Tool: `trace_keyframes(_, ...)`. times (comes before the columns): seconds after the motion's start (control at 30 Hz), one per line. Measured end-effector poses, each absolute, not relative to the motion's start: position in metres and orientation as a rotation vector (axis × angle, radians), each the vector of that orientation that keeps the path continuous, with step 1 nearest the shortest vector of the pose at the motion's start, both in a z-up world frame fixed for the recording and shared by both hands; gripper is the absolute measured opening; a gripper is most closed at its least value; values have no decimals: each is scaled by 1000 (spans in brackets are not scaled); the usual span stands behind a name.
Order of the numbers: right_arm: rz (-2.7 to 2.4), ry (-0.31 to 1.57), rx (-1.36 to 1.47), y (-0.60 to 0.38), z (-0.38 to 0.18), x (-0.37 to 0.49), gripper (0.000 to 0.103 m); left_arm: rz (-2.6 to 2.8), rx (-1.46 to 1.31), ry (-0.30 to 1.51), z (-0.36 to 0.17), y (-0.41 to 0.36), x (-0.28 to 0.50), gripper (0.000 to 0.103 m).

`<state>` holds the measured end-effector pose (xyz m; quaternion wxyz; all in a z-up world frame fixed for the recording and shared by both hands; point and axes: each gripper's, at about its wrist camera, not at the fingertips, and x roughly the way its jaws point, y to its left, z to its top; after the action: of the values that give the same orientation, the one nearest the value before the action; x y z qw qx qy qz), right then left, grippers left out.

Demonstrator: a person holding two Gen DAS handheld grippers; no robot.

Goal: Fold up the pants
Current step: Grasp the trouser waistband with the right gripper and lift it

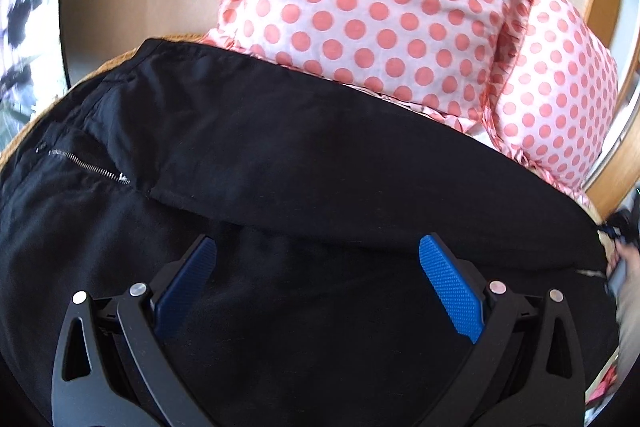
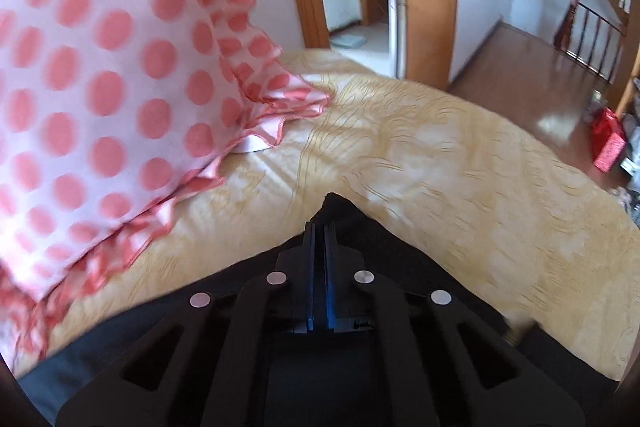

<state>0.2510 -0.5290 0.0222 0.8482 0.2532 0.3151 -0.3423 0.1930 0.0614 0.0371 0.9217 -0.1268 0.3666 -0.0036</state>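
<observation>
Pinching a peak of black cloth, the right hand-held gripper (image 2: 320, 227) has its blue pads pressed together with a point of the pants (image 2: 340, 211) poking out just past the tips, lifted a little above the yellow bedspread (image 2: 440, 167). The left hand-held gripper (image 1: 318, 251) is released, its blue pads (image 1: 452, 291) spread wide and hanging just over the dark fabric with nothing between them.

The pants (image 1: 280, 155) lie spread across the bed, one layer lapped over another along a diagonal edge, a zipper (image 1: 92, 167) showing at the left. Their far edge touches a polka-dot pillow (image 1: 380, 7).

The cloth looks thin, soft and light, so it should drape and sag rather than hold a line, and a single pinched corner will likely let the rest trail. A hem, the waistband or a seam near the zipper seems the firmest place to grip, with both layers caught together so the fold stays square.
</observation>
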Motion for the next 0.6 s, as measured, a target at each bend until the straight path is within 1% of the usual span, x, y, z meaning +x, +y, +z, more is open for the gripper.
trace_keyframes(0.13,-609,577,556,-500,36,182,4,1,-306,748,36,70,191,101)
trace_keyframes(0.27,-550,545,604,-473,33,120,4,5,-301,736,38,69,190,101)
trace_keyframes(0.43,-515,598,688,-465,7,84,4,20,-232,706,44,57,186,101)
trace_keyframes(0.6,-479,613,804,-476,-8,80,5,39,-115,624,57,39,174,101)
